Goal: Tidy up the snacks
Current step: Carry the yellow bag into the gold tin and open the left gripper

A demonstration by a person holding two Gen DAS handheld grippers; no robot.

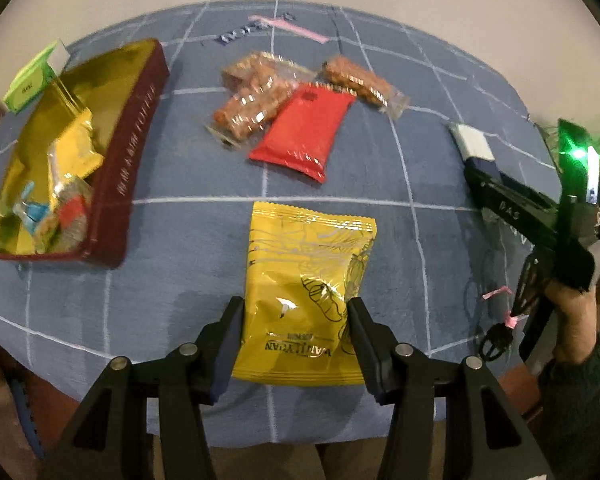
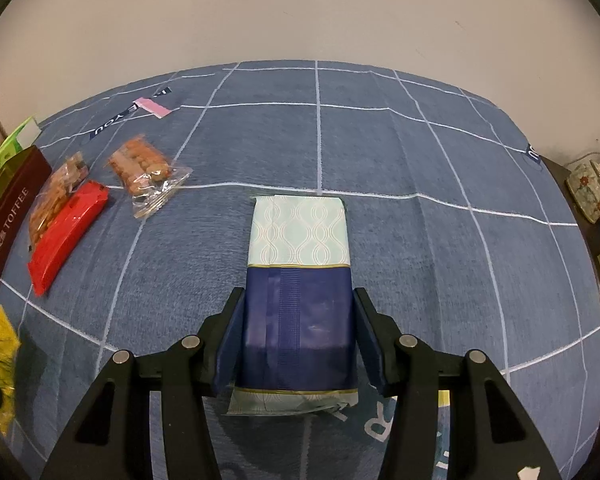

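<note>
My left gripper [image 1: 295, 304] is shut on a yellow snack packet [image 1: 308, 280], its pads pressing the packet's two sides just above the blue cloth. To the left stands an open dark red toffee tin [image 1: 140, 120] with a gold inside, holding several small wrapped snacks and a yellow packet. A red packet [image 1: 304, 128] and clear bags of brown snacks [image 1: 256, 96] lie beyond. My right gripper [image 2: 299, 292] is shut on a navy and pale blue pack [image 2: 300, 280]. The red packet [image 2: 66, 228] and a clear bag [image 2: 144, 168] lie to its left.
A blue cloth with white grid lines [image 2: 420, 240] covers the table. A green box [image 1: 32, 76] stands behind the tin. A pink strip [image 1: 296, 28] lies at the far edge. A hand holds the right gripper's black body [image 1: 516, 204] at the right. Books and a floral pot [image 2: 588, 192] stand off the table's right side.
</note>
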